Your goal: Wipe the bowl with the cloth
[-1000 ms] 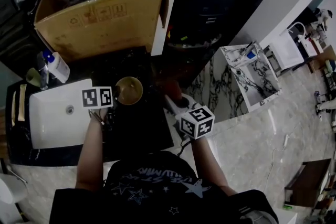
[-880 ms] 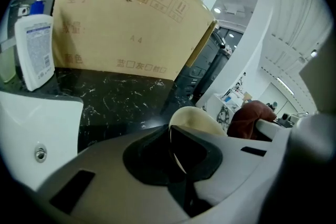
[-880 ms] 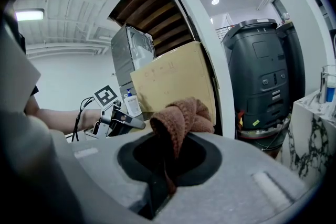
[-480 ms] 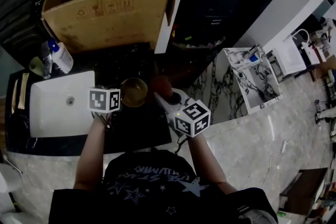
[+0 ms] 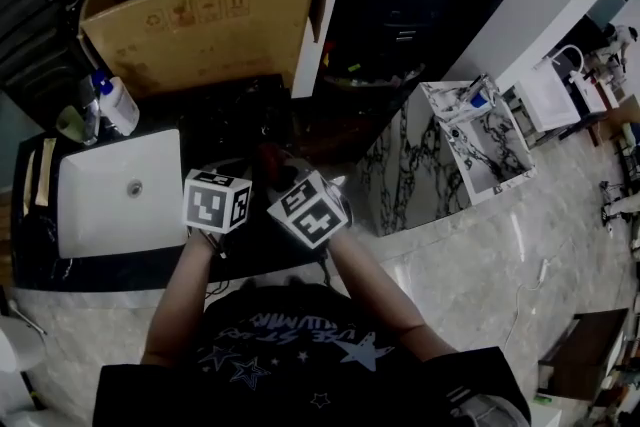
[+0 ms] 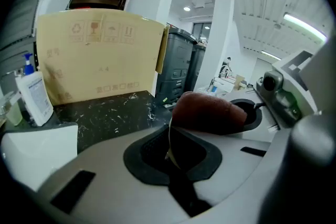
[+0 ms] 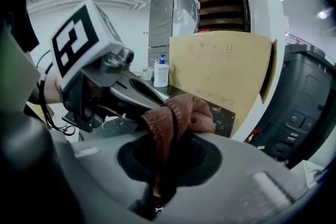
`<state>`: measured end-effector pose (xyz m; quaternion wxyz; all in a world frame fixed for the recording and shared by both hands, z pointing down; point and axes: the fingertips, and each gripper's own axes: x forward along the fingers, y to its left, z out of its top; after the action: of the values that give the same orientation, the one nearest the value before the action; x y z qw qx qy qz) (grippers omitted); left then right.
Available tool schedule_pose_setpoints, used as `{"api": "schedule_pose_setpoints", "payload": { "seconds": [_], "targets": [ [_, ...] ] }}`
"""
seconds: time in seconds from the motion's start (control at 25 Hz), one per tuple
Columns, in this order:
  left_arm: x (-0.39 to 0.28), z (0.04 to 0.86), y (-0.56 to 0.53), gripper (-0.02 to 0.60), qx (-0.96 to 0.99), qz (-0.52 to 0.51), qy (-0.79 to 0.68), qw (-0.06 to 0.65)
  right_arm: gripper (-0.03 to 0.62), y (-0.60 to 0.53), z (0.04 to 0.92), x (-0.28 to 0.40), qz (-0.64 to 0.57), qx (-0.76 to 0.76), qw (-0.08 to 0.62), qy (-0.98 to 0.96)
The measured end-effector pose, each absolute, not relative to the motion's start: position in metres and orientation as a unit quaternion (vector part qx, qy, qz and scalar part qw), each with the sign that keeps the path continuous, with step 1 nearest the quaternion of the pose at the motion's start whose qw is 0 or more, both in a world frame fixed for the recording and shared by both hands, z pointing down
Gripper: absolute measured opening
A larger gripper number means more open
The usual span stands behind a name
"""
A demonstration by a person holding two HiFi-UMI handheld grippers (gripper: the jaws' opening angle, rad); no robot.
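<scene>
In the left gripper view, the thin pale rim of the bowl (image 6: 170, 136) stands edge-on between the jaws of my left gripper (image 6: 171, 144), which have just been closing and are shut on it. A brown-red cloth (image 7: 176, 115) hangs bunched from my right gripper (image 7: 165, 157), which is shut on it. That cloth (image 6: 210, 110) sits against the bowl just past the left jaws. In the head view the left gripper (image 5: 248, 178) and right gripper (image 5: 277, 167) meet over the black counter, and their marker cubes hide the bowl.
A big cardboard box (image 5: 200, 15) stands at the back of the black speckled counter (image 5: 235, 115). A white sink (image 5: 110, 205) lies to the left, with a white pump bottle (image 5: 115, 105) behind it. A dark bin (image 6: 178, 63) stands beyond the counter's right end.
The right gripper has swung left with the cloth to meet the bowl. The left gripper has shifted right with the bowl. The bowl, in plain sight before, is now hidden behind the cubes.
</scene>
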<state>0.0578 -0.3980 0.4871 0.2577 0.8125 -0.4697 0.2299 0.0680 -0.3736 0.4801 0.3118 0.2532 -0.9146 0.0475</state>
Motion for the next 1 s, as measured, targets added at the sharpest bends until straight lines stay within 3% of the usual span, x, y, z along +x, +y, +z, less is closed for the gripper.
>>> {"api": "schedule_pose_setpoints", "payload": {
  "seconds": [0.36, 0.64, 0.84, 1.0],
  "targets": [
    [0.066, 0.492, -0.380, 0.020, 0.814, 0.216, -0.457, 0.287, 0.048, -0.378, 0.489, 0.082, -0.054, 0.302, 0.387, -0.869],
    [0.070, 0.484, -0.378, 0.020, 0.823, 0.216, -0.453, 0.265, 0.048, -0.372, 0.505, 0.098, -0.126, 0.280, 0.519, -0.797],
    [0.077, 0.473, -0.375, 0.020, 0.831, 0.217, -0.453, 0.238, 0.046, -0.362, 0.512, 0.102, -0.093, 0.248, 0.571, -0.777],
    [0.075, 0.470, -0.376, 0.021, 0.836, 0.221, -0.456, 0.213, 0.046, -0.345, 0.518, 0.090, 0.025, 0.196, 0.522, -0.830]
  ]
}}
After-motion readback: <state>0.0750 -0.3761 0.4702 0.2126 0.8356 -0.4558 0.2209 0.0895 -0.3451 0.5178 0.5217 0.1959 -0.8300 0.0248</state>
